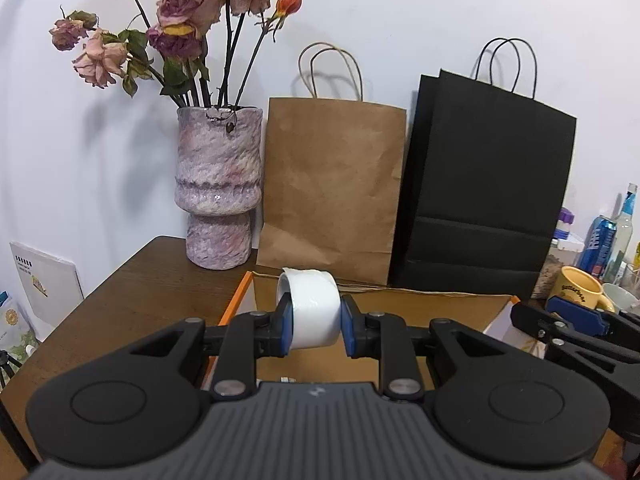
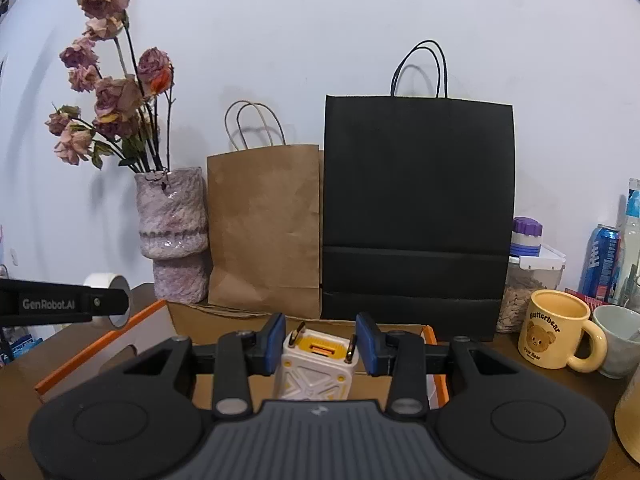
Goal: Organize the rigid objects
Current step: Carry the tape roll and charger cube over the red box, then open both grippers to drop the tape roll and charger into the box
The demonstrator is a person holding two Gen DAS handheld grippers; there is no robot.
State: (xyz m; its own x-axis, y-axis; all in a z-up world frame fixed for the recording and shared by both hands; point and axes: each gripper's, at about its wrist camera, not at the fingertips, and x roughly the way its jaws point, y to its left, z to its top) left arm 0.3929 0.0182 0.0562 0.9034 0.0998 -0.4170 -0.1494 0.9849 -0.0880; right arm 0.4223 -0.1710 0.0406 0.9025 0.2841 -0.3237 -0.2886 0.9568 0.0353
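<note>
A white roll of tape [image 1: 314, 306] sits between the blue pads of the left gripper [image 1: 314, 320], which is clamped on its two flat sides and holds it in the air above an open cardboard box [image 1: 420, 308] with orange edges. From the right wrist camera the same roll shows at the far left, just behind the black finger of the left gripper.

The right gripper [image 2: 320, 344] holds a white and yellow plug adapter [image 2: 314, 364], its metal prongs pointing up and away. The blue pads [image 2: 274, 338] press on both of the adapter's sides, and it hangs over the same box, whose orange rim [image 2: 96, 342] runs along the left side of that view.

The box rests on a dark wooden table [image 1: 132, 292]. Behind it, against the pale wall, stand a brown paper bag [image 1: 332, 188] and a taller black paper bag [image 1: 488, 184], side by side and touching. Left of the brown bag is a mottled pink vase [image 1: 218, 188] with dried roses [image 1: 180, 12].

To the right of the box stands a yellow mug [image 2: 556, 328] printed with a bear, with a pale cup [image 2: 618, 340] just beside it. Behind them are a clear container of seeds [image 2: 528, 284] with a purple-capped jar [image 2: 526, 236] on its lid, a blue can [image 2: 600, 260] and a clear bottle [image 2: 632, 240].
</note>
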